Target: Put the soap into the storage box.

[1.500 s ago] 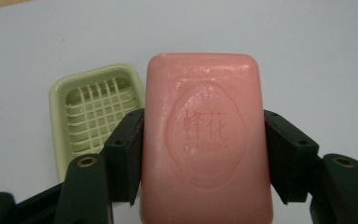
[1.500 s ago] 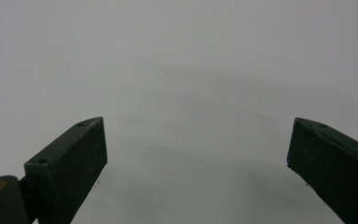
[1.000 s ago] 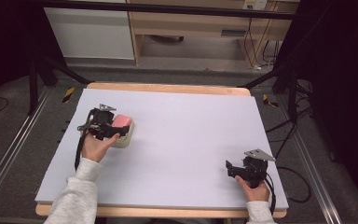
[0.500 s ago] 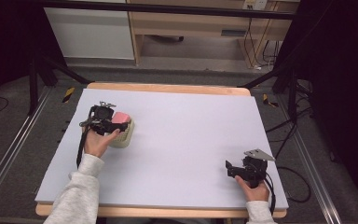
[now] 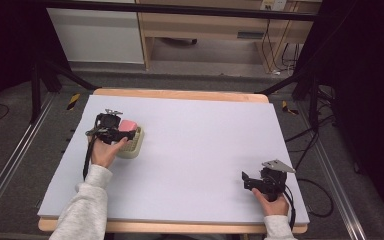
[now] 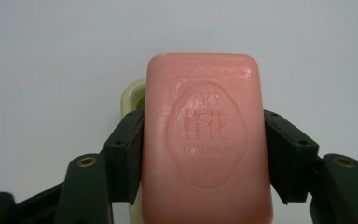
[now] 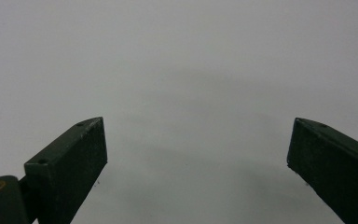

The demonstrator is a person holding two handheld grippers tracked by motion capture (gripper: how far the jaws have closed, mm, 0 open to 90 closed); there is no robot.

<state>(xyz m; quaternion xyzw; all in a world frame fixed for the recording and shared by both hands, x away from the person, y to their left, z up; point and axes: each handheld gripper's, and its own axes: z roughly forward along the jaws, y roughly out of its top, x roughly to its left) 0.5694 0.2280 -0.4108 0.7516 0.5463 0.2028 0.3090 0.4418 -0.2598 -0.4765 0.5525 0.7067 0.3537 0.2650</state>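
Soap bar (image 6: pixel 207 140) | clamped between left gripper (image 6: pixel 204 156) pads, over cream dish (image 5: pixel 133 142) | right gripper (image 7: pixel 198 161) wide open, holding nothing

A white sheet (image 5: pixel 205 150) covers a wooden table (image 5: pixel 180 94). Beyond it stands a wooden bench (image 5: pixel 205 25) with a white panel (image 5: pixel 97 35) at its left. Grey carpet (image 5: pixel 20 130) covers the floor (metal rails (image 5: pixel 5 175) run alongside). Black drapes (image 5: pixel 370 75) darken both sides.

The pink soap bar (image 6: pixel 207 140) looks waxy and smooth with embossed lettering, its cream dish (image 5: pixel 135 145) plastic, the table (image 5: pixel 205 150) matt.
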